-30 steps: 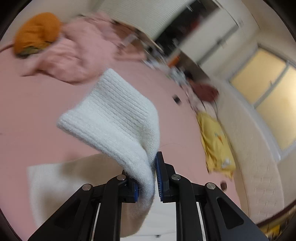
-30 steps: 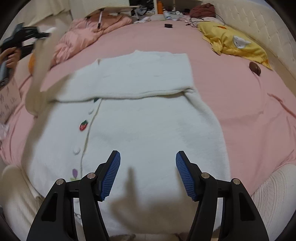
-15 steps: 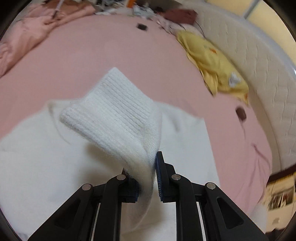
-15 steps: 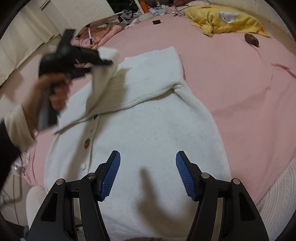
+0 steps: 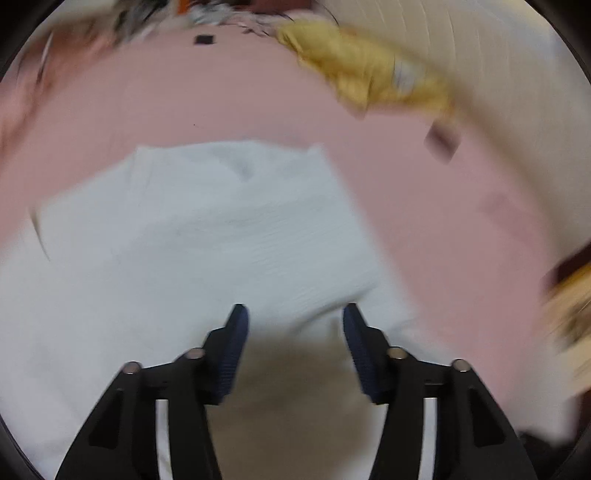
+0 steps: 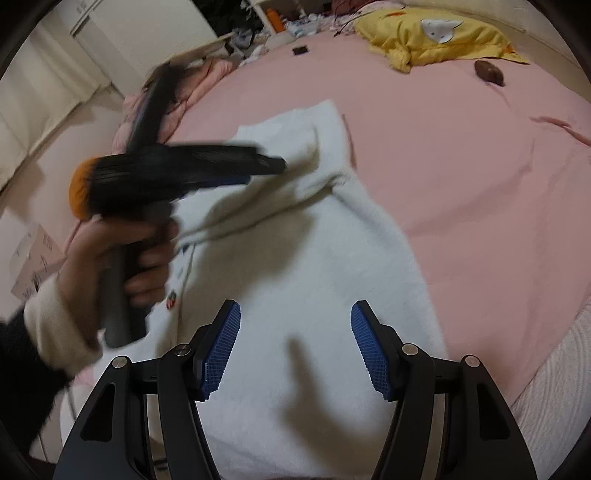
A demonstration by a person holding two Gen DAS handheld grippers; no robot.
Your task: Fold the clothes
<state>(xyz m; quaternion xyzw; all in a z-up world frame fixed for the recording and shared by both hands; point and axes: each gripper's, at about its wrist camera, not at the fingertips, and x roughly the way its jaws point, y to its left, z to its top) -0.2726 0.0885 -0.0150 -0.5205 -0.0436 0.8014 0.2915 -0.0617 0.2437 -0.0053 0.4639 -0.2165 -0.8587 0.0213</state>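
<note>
A white knitted cardigan (image 6: 295, 266) lies spread flat on the pink bed, with its sleeves folded across the upper body (image 5: 229, 221). My left gripper (image 5: 295, 350) is open and empty, hovering just above the folded sleeves. It also shows in the right wrist view (image 6: 273, 166), held in a hand over the cardigan's upper left. My right gripper (image 6: 295, 347) is open and empty above the cardigan's lower body. Small fruit appliqués (image 6: 170, 297) sit by the button placket.
A yellow garment (image 6: 436, 33) lies at the far right of the pink bed (image 6: 461, 166), with a small brown object (image 6: 489, 72) near it. A pink garment pile (image 6: 173, 99) is at the far left. A small black item (image 6: 300, 50) lies far back. Clutter stands beyond the bed.
My left gripper carried the sleeve cuff over the cardigan, then opened and let it go; the sleeve now lies across the upper body. My right gripper stayed open and shifted slightly.
</note>
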